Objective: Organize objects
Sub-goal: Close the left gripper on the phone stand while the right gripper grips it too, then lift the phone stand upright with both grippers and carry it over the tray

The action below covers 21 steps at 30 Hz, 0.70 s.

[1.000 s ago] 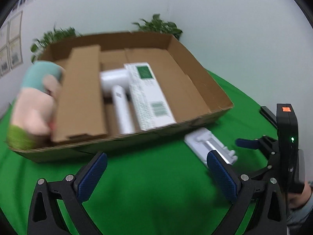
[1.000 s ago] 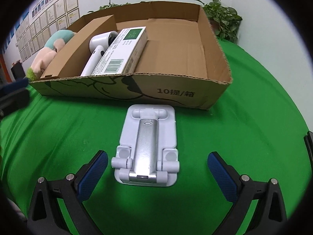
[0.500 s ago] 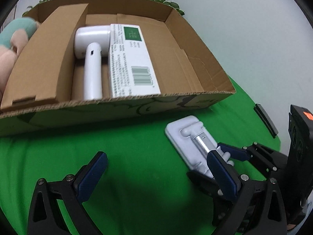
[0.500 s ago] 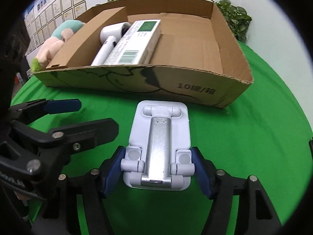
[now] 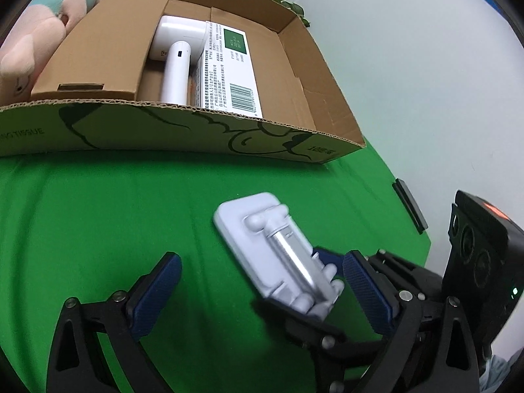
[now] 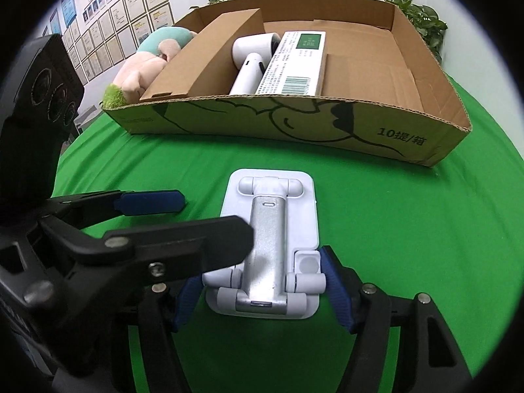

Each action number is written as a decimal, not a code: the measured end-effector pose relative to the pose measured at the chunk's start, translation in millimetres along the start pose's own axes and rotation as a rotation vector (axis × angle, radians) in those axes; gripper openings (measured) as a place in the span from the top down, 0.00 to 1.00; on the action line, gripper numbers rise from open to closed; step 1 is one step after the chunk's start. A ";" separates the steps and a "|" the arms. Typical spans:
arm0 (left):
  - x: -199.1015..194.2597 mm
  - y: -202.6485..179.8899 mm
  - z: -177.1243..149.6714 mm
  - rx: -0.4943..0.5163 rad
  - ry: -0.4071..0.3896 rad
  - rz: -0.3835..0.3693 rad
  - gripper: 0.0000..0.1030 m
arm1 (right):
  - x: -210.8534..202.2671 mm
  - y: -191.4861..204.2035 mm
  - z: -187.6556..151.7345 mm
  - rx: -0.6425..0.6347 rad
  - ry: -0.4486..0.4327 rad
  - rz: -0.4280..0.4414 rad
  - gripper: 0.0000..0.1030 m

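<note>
A white folding phone stand (image 6: 268, 229) with a silver arm lies flat in front of the cardboard box (image 6: 294, 131). My right gripper (image 6: 262, 294) is shut on the stand's near end, blue pads pressing both sides. My left gripper (image 5: 262, 294) has come in from the left, and its jaws are closing. The stand (image 5: 278, 255) sits between them, close to the right pad (image 5: 366, 294), with no pad pressing on it. Seen from the right wrist, the left gripper (image 6: 213, 221) has one black finger (image 6: 196, 239) across the stand's left side.
The box holds a white handheld device (image 5: 177, 65), a white carton with a green label (image 5: 232, 68) and a cardboard insert (image 5: 108, 39). A plush toy (image 5: 39, 32) sits at its left end. A flat black object (image 5: 409, 206) lies at the cloth's right edge.
The right gripper closed on the stand's near end. The left gripper dropped and swung toward the stand, which now lies between its fingers, and its jaws narrowed slightly.
</note>
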<state>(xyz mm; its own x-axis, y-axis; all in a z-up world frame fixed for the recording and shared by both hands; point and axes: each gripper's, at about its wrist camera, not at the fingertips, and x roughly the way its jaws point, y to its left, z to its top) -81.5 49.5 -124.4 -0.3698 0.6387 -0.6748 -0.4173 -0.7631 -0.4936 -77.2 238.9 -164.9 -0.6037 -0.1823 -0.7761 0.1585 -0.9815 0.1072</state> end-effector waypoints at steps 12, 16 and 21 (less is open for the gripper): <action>-3.8 9.1 -0.2 -0.046 0.007 0.024 0.46 | -0.6 7.4 -3.1 0.106 0.012 0.203 0.36; -4.0 10.8 -1.3 -0.055 0.017 0.015 0.54 | -3.5 10.0 -1.4 0.098 0.004 0.207 0.36; -4.2 5.8 -4.0 -0.038 0.037 -0.002 0.62 | -1.4 11.2 -1.4 0.090 0.015 0.193 0.36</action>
<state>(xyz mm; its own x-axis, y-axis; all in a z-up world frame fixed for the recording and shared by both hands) -79.0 42.0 -126.6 -0.3372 0.6369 -0.6933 -0.3862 -0.7652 -0.5151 -73.5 228.2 -163.5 -0.5569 -0.3670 -0.7451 0.1988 -0.9299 0.3094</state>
